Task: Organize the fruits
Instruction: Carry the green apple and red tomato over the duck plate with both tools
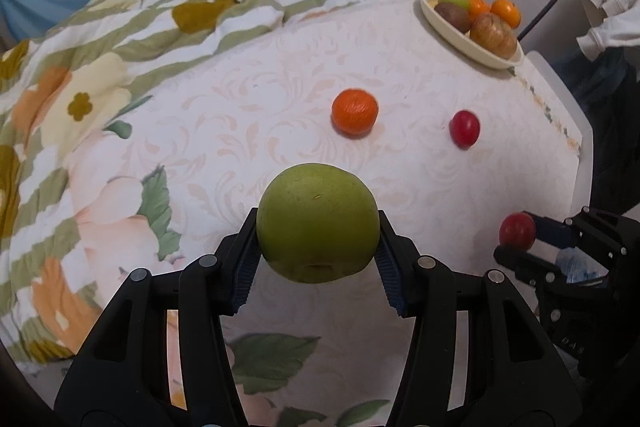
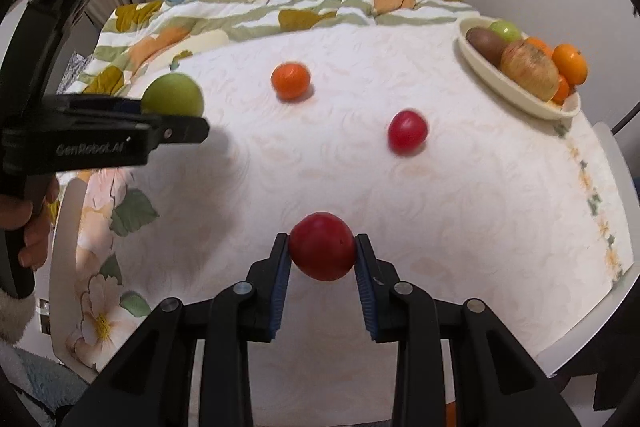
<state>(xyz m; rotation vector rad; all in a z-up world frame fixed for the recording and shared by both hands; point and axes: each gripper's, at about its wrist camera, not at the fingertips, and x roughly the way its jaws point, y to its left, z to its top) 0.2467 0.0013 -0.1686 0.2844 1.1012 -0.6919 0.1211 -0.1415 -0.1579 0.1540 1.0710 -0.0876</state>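
Note:
My left gripper [image 1: 318,231] is shut on a large green apple [image 1: 318,223], held just above the bed; that apple [image 2: 173,95] and the left gripper [image 2: 176,115] show at the left of the right wrist view. My right gripper [image 2: 322,251] is shut on a red round fruit [image 2: 322,246], also seen at the right of the left wrist view as the red fruit [image 1: 517,230] in the right gripper [image 1: 520,237]. An orange [image 1: 355,112] [image 2: 291,80] and a second small red fruit [image 1: 464,128] [image 2: 407,131] lie loose on the white sheet.
A cream oval dish [image 1: 460,35] [image 2: 516,91] holding several fruits sits at the far right corner of the bed. A striped floral quilt [image 1: 160,27] [image 2: 304,7] is bunched along the far side. A hand [image 2: 28,223] grips the left tool's handle.

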